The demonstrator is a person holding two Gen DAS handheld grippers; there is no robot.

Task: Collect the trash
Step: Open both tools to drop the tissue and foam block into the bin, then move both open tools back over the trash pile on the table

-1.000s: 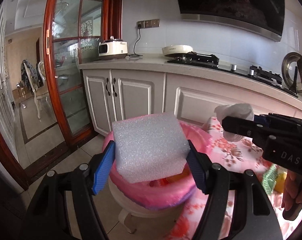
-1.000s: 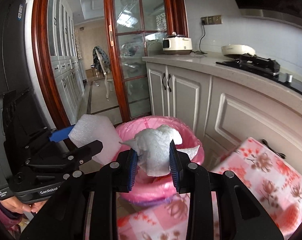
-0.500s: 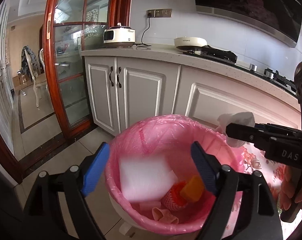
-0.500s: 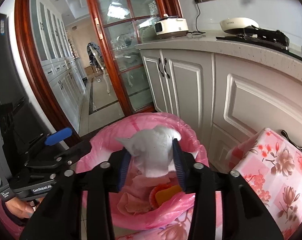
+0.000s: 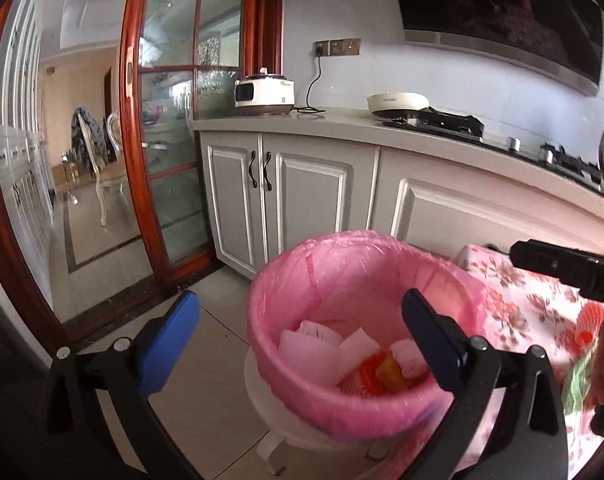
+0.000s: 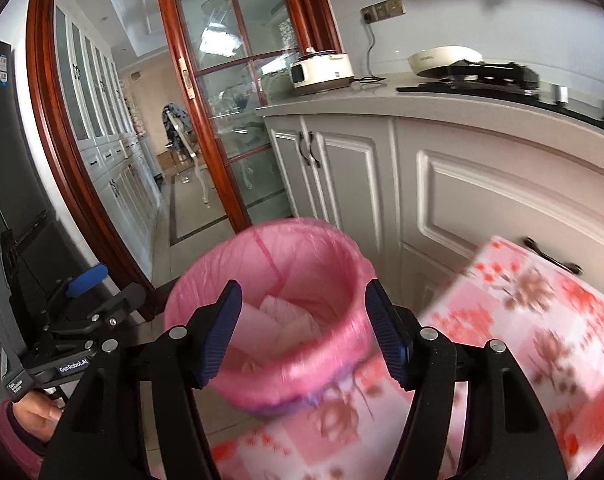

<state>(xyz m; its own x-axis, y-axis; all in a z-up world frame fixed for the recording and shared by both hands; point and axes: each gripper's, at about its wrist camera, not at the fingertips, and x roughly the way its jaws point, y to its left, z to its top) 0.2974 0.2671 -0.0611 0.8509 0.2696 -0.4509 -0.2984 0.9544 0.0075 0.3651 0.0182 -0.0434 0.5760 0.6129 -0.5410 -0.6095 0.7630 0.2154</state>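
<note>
From the left wrist view, the left hand-held gripper (image 5: 300, 330) is seen with its blue pads spread wide, having just been opening, and nothing is clamped between them. Below it stands the pink-lined trash bin (image 5: 313, 280), in which a white foam sheet (image 5: 307, 354), crumpled tissue (image 5: 411, 356), a red-orange mesh sleeve (image 5: 365, 372) and a yellow-orange piece (image 5: 387, 372) are lying. The bin's lower part is cut off by the gripper arms, and only a white base is made out. At the right edge the right hand-held gripper (image 5: 561, 266) is partly cropped; the letters "DA" are read on it, the rest being cut off. The floral tablecloth (image 5: 513, 300) beside the bin is blurred. Writing on the rice cooker (image 5: 265, 94) on the counter (image 5: 349, 130) is too small to be read.

From the right wrist view, the right hand-held gripper (image 6: 303, 334) is shown with its jaws apart, having just been opening, and empty. The bin (image 6: 206, 300) is seen between and beyond the pads, blurred, with pale trash inside that is hard to tell apart. At the lower left the left hand-held gripper (image 6: 86, 280) is held by a hand (image 6: 32, 414); "GenRobot.AI" is read on its body, and a smaller label beneath is illegible.
</note>
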